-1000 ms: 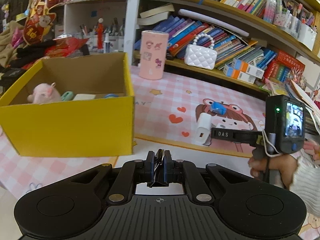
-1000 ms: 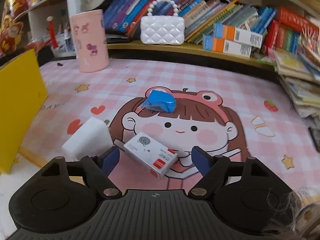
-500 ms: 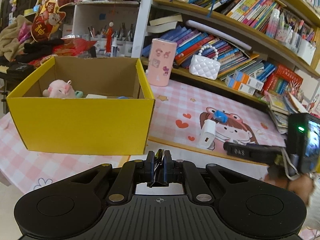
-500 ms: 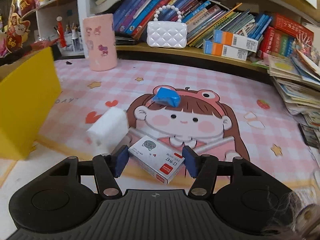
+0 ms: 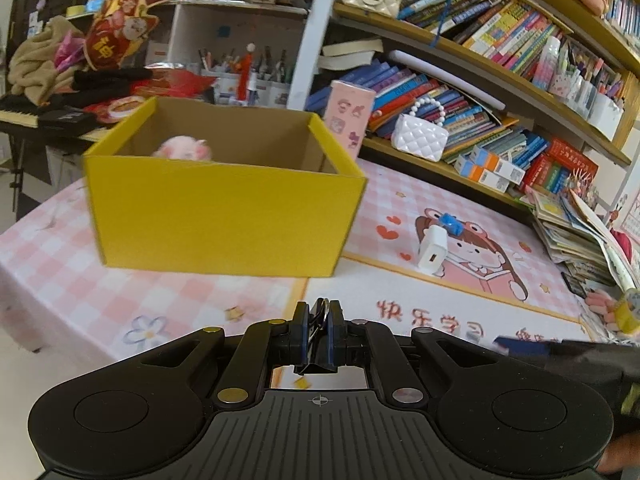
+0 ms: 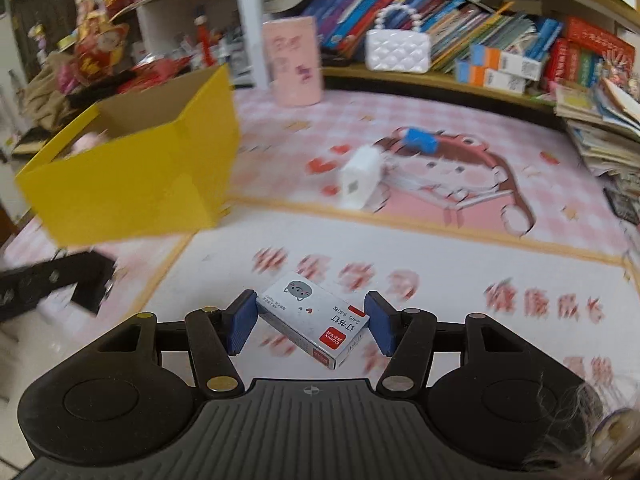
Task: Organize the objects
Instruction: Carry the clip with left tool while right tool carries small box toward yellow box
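My right gripper (image 6: 311, 322) is shut on a small white staple box (image 6: 314, 316) with a grey cat and a red label, held above the pink mat. My left gripper (image 5: 318, 326) is shut on a black binder clip (image 5: 319, 340). The yellow cardboard box (image 5: 224, 216) stands open at the left with a pink plush toy (image 5: 184, 150) inside; it also shows in the right wrist view (image 6: 132, 188). A white charger (image 6: 359, 178) and a blue object (image 6: 419, 139) lie on the mat's cartoon girl. The left gripper shows blurred at the left of the right wrist view.
A pink cylinder container (image 5: 348, 118) stands behind the box. A white quilted purse (image 5: 420, 140) sits on the low bookshelf. Stacked booklets (image 5: 576, 232) lie at the right table edge. Shelves of books line the back.
My right gripper has lifted the staple box and pulled back toward the near edge, away from the charger. My left gripper has drawn back and risen; the yellow box looks farther off.
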{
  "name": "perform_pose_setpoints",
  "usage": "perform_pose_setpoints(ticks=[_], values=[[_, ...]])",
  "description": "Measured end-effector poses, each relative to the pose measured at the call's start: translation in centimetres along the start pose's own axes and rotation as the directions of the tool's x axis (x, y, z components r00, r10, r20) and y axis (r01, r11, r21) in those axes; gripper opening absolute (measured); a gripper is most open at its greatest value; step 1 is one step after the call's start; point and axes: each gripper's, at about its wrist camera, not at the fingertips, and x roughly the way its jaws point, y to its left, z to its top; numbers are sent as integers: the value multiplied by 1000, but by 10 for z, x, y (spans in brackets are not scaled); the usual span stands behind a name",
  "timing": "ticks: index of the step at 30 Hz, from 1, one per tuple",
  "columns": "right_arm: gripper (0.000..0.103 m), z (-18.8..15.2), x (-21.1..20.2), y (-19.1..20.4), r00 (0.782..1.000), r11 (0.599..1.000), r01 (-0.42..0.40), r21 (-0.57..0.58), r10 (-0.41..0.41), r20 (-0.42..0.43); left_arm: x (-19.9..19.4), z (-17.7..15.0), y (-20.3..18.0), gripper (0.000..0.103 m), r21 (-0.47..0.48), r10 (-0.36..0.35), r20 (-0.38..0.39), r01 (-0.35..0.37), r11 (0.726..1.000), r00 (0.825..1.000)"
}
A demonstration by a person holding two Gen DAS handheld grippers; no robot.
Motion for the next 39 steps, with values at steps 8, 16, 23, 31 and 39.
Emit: perform_pose_setpoints(ticks=[8, 16, 23, 31, 39], values=[[56, -32, -17, 66, 998, 984, -57, -168, 55, -14, -36, -19, 36, 7, -22, 23, 8, -23, 999, 1000], [56, -47, -29, 104, 998, 986, -65, -155, 65, -6, -71, -22, 70, 7, -25, 45, 52, -43, 999, 998], [56, -47, -38, 129, 997, 983, -66, -173, 71, 27, -91, -9, 90, 7, -33, 47, 115, -43, 999, 992], [56, -16, -42, 139, 990, 977, -77, -200, 99, 99, -86, 29, 90, 7, -22, 27, 218, -22, 1000, 976], [56, 50, -26, 139, 958, 956, -53, -290, 131, 256, -59, 83, 79, 7, -9, 35, 301, -34, 999, 953]])
